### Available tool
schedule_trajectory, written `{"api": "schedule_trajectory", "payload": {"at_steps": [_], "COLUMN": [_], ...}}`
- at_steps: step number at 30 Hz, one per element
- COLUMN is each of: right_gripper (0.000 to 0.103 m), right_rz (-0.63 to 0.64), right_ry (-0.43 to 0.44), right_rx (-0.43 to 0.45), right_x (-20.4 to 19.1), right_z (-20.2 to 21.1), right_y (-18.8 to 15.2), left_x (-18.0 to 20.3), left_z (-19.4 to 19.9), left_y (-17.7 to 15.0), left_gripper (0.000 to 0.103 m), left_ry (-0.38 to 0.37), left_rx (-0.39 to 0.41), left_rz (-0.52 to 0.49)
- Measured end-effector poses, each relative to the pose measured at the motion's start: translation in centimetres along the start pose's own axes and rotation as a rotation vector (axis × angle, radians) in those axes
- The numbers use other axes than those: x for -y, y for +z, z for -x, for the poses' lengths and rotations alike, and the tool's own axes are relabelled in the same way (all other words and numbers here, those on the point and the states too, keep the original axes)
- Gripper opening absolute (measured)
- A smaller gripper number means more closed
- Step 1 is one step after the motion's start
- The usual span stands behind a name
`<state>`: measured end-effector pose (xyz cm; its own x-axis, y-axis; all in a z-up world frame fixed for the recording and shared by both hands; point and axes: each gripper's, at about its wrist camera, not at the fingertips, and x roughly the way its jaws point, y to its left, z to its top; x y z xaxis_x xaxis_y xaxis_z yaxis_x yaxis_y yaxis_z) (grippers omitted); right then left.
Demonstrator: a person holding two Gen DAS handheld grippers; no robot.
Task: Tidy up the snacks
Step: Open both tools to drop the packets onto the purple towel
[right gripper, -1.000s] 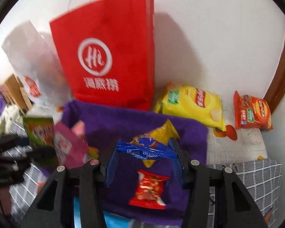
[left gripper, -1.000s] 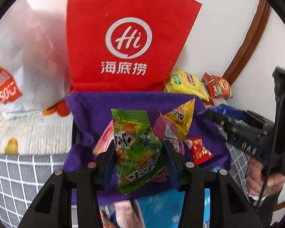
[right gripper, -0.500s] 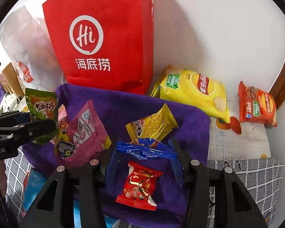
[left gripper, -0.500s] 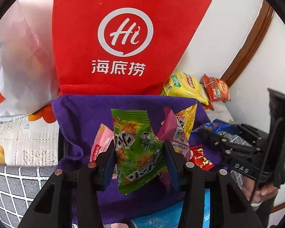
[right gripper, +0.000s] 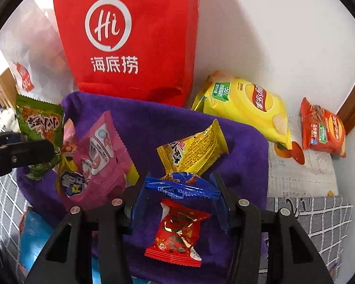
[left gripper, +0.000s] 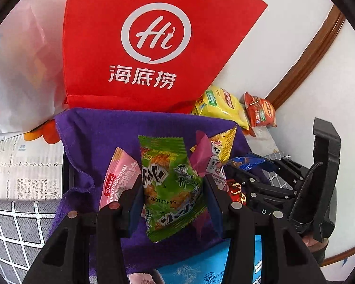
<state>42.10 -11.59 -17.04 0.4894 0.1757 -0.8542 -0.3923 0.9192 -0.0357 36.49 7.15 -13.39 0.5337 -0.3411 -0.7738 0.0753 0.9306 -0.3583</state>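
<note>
My left gripper (left gripper: 174, 195) is shut on a green snack packet (left gripper: 170, 187) and holds it above the purple cloth (left gripper: 130, 137) that lines a bin. It also shows in the right wrist view (right gripper: 37, 120). My right gripper (right gripper: 181, 195) is shut on a blue snack packet (right gripper: 181, 187) over the same cloth (right gripper: 153, 123). On the cloth lie a pink packet (right gripper: 94, 156), a yellow packet (right gripper: 194, 151) and a red packet (right gripper: 177, 232). A light pink bar packet (left gripper: 120, 177) lies left of the green one.
A red paper bag (left gripper: 142, 47) stands against the wall behind the bin. A yellow chips bag (right gripper: 246, 108) and an orange chips bag (right gripper: 321, 127) lie to the right. A white plastic bag (left gripper: 19, 82) is at left. A blue packet (left gripper: 201, 265) lies near the front.
Both grippers have moved forward and lower over the purple cloth, each still holding its packet. The two grippers are now closer together.
</note>
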Motion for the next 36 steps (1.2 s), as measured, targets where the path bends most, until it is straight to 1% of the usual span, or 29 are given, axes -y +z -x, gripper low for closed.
{"api": "schedule_trajectory", "payload": {"at_steps": [4,6,7,8,10,14,15,17,18,19,22,25,27,30,36], "right_gripper": [0.061,0.063,0.065,0.071,0.074,0.075,0.075,0.075,0.075,0.075,0.075,0.075,0.075,0.075,0.075], "right_rz": [0.002,0.009,0.009,0.006,0.002,-0.013,-0.016,-0.028,-0.035,-0.041,-0.060,-0.075,-0.086,-0.103,-0.101], "right_ry": [0.005,0.019,0.027,0.036,0.030,0.019,0.015,0.004,-0.002,-0.005,0.001,-0.004,-0.007,-0.002,-0.003], "right_rx": [0.000,0.005,0.011,0.024,0.052,0.070,0.069,0.070,0.070,0.069,0.073,0.084,0.087,0.093,0.108], "right_x": [0.0,-0.1,-0.1,0.0,0.1,0.5,0.6,0.9,1.0,1.1,1.6,1.9,2.1,2.4,2.2], "right_z": [0.2,0.7,0.9,1.3,1.9,2.4,2.3,2.2,2.2,2.2,2.4,2.6,2.7,2.9,3.2], "right_y": [0.1,0.1,0.1,0.2,0.2,0.5,0.5,0.6,0.6,0.6,0.6,0.7,0.7,0.8,0.9], "left_x": [0.3,0.4,0.5,0.5,0.7,1.0,1.0,1.1,1.2,1.4,1.7,1.4,1.0,0.6,0.5], "left_z": [-0.1,-0.2,-0.2,-0.2,-0.3,-0.3,-0.4,-0.5,-0.7,-0.7,-0.6,-0.1,0.4,0.6,1.1], "left_y": [0.0,0.1,0.1,0.1,0.1,0.1,0.1,0.2,0.2,0.3,0.4,0.6,0.8,1.0,1.1], "left_gripper": [0.046,0.046,0.046,0.046,0.046,0.051,0.055,0.064,0.073,0.077,0.079,0.084,0.085,0.085,0.085], "left_ry": [0.016,0.010,0.004,-0.001,-0.008,0.004,-0.001,-0.014,-0.015,-0.010,0.011,-0.004,-0.019,-0.043,-0.018], "left_rx": [0.004,0.002,0.002,0.001,-0.001,-0.003,-0.007,-0.014,-0.018,-0.017,-0.006,0.015,0.031,0.030,0.041], "left_rz": [-0.014,-0.011,-0.009,-0.007,-0.006,-0.024,-0.023,-0.020,-0.020,-0.023,-0.039,-0.025,-0.004,0.019,0.027]}}
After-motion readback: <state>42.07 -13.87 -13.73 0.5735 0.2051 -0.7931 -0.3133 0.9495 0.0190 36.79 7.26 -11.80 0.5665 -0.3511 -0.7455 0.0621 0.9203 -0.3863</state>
